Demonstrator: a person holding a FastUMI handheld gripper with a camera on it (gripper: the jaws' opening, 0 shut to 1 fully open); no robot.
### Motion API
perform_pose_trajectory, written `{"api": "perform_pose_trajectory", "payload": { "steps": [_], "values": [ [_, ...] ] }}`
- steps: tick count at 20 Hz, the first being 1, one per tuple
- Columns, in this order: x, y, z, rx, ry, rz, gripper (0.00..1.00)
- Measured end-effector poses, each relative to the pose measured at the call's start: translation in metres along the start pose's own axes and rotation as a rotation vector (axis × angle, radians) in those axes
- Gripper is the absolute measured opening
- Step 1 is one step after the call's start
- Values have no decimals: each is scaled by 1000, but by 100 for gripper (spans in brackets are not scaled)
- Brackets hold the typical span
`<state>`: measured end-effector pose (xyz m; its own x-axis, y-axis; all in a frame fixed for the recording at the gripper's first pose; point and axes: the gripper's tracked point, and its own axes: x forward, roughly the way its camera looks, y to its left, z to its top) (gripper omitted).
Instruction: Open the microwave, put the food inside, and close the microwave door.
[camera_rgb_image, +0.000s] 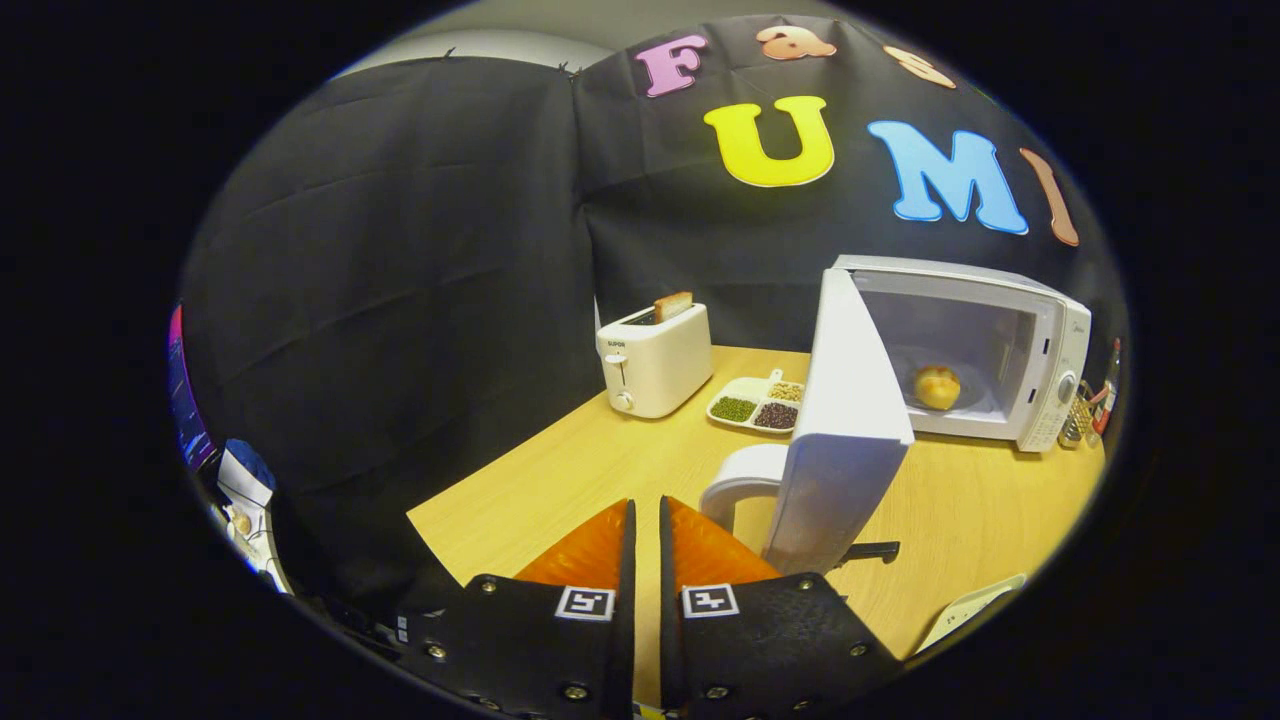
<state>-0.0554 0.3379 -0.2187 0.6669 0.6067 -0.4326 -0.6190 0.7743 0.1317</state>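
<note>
Microwave (1010, 350): on desk (980, 520), cavity open. Food (937, 387): round bun, resting inside on the turntable. Door (845, 430): swung wide toward the gripper (645, 540), hinged, stiff, likely light; best pushed on its outer face near the free edge. Fingers: nearly closed, narrow gap, gripping nothing, just beside the door's lower edge.

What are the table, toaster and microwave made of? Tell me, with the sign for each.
Table: looks like light wood or wood-look laminate, with faint grain and a matte sheen.
Toaster: likely smooth white plastic, softly glossy with rounded corners.
Microwave: white casing, painted metal or plastic, hard to tell; its open door is flat and smooth.
Gripper: nearly closed, holding nothing.
</note>
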Motion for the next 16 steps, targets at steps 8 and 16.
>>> {"api": "perform_pose_trajectory", "payload": {
  "steps": [8, 16],
  "values": [
    [-20, -25, -1, 13, -6, -19, 0],
    [-39, -71, 1, 51, -14, -77, 1]
  ]
}}
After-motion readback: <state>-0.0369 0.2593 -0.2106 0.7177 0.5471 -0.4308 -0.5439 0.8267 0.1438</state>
